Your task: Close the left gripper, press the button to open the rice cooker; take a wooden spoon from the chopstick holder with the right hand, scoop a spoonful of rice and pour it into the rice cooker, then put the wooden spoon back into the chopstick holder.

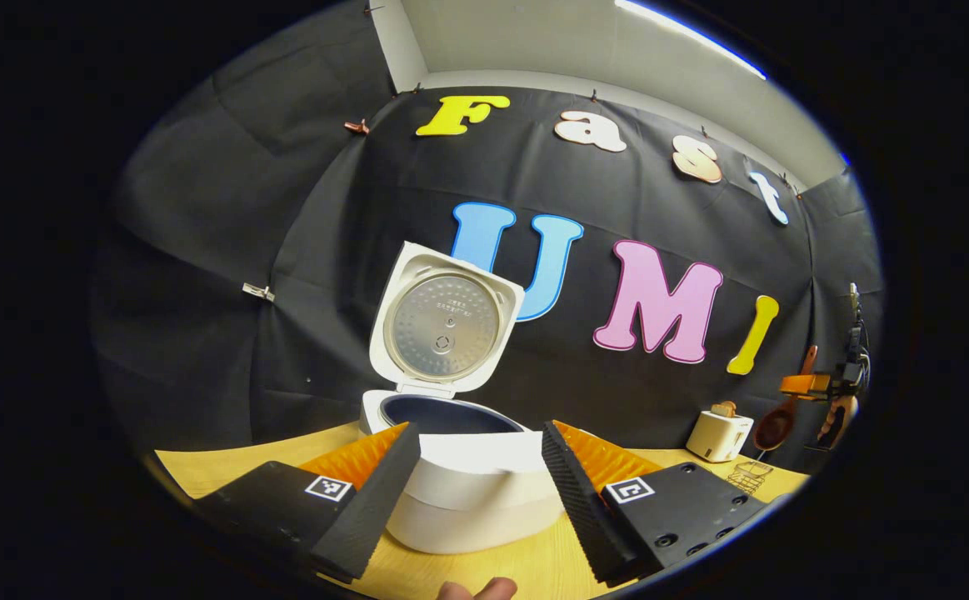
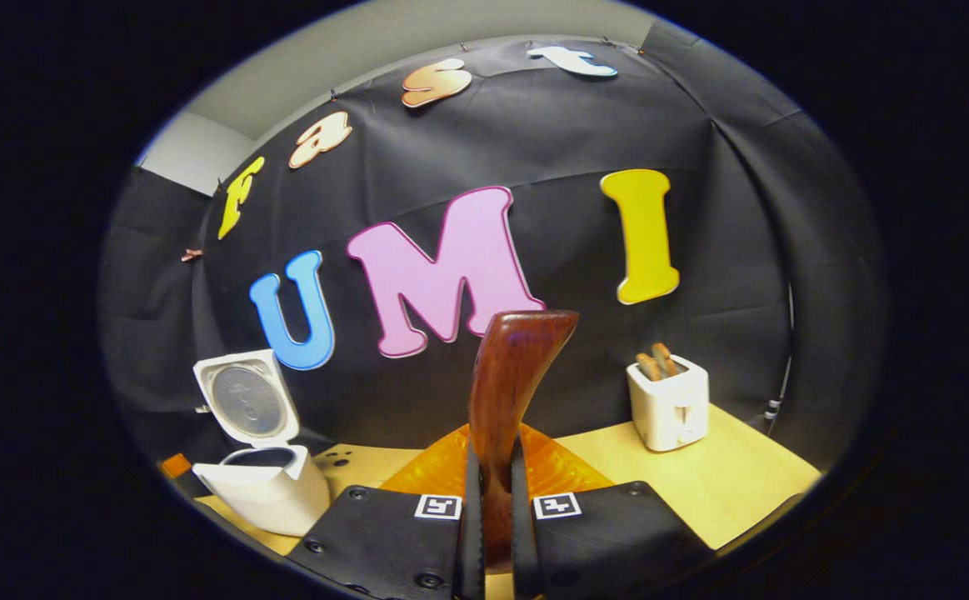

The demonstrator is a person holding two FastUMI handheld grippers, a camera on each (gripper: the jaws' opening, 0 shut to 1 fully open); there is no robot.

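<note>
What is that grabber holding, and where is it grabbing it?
The right gripper pinches the wooden spoon by its handle. The left gripper holds nothing.

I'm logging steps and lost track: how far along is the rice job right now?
Done: the rice cooker stands with its lid up. In hand: the right tool is shut on the wooden spoon, lifted in the air. Whether it carries rice can't be told. Left: pouring rice into the cooker and returning the spoon. The left tool is open before the cooker.
</note>
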